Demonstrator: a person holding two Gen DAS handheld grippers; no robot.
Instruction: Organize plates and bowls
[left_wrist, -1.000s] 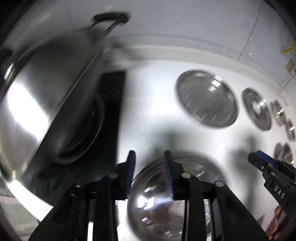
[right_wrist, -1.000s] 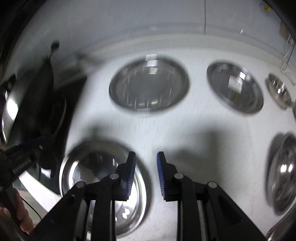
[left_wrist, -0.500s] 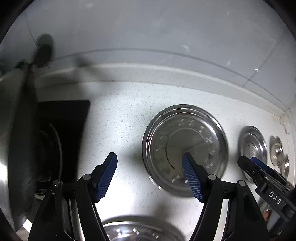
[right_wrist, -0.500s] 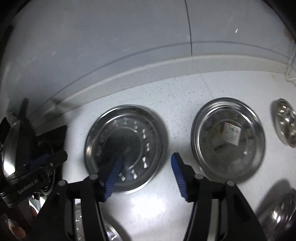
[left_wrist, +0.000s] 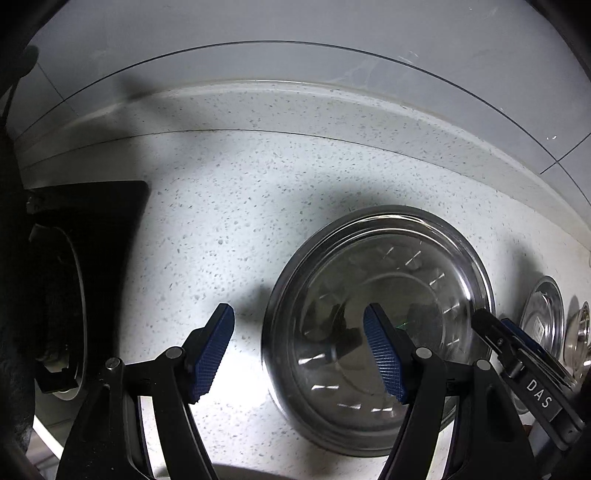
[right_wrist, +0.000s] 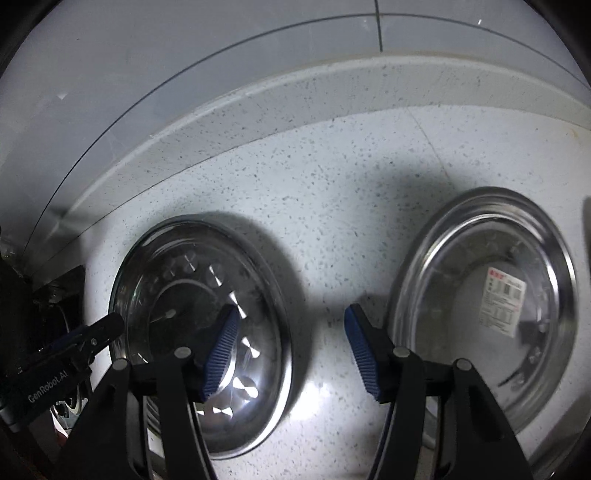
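A large steel plate lies on the speckled white counter. My left gripper is open and empty, its jaws straddling the plate's left rim. The same plate shows in the right wrist view. My right gripper is open and empty, its jaws straddling that plate's right rim. A second steel plate with a paper label lies to the right of it. The right gripper also shows in the left wrist view, and the left gripper shows in the right wrist view.
A black stove top with a burner lies at the left. Smaller steel dishes stand at the far right. The counter's raised back ledge and grey wall run behind.
Both grippers have moved forward and down toward the large plate and opened wide. The pan lid at the left has gone out of view.
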